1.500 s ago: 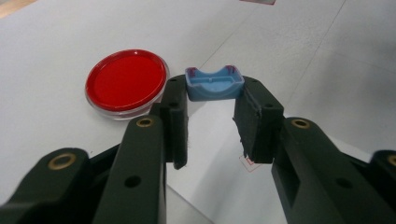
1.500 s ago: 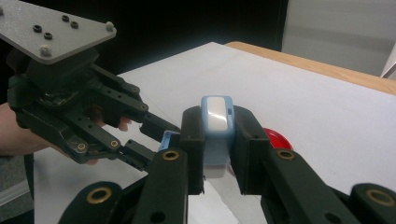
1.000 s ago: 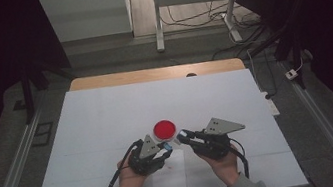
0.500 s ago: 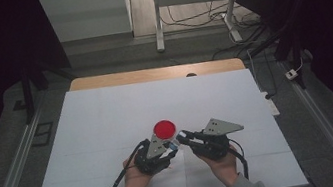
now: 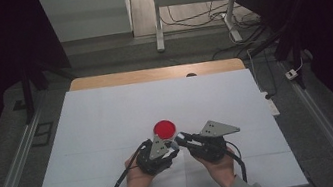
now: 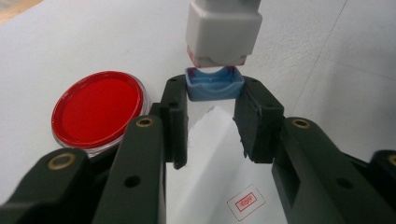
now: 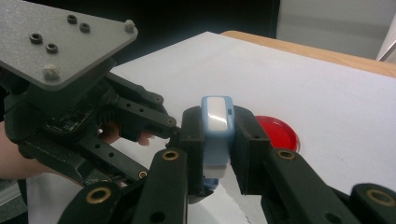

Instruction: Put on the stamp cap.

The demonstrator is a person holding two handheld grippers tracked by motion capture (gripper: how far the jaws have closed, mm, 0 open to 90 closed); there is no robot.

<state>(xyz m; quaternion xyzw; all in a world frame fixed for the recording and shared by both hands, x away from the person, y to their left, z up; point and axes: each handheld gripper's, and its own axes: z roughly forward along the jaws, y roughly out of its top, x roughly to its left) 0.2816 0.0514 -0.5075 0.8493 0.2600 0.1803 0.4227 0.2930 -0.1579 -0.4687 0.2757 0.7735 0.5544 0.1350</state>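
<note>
- The right claw [image 7: 218, 140] gripped the stamp [image 7: 217, 133] by its blue-and-white body, near the table's [image 5: 107, 113] front middle.
- The stamp's long axis ran along that claw's jaws, its blue end toward the left claw [image 6: 212, 116].
- The left claw pinched the blue cap [image 6: 214, 84] at its jaw tips; the cap sat just apart from the stamp's white body [image 6: 223, 30].
- A red ink pad [image 5: 164, 129] lay just beyond both claws.
- White paper [image 6: 219, 154] lay under them, bearing a red stamp mark [image 6: 245, 202].
</note>
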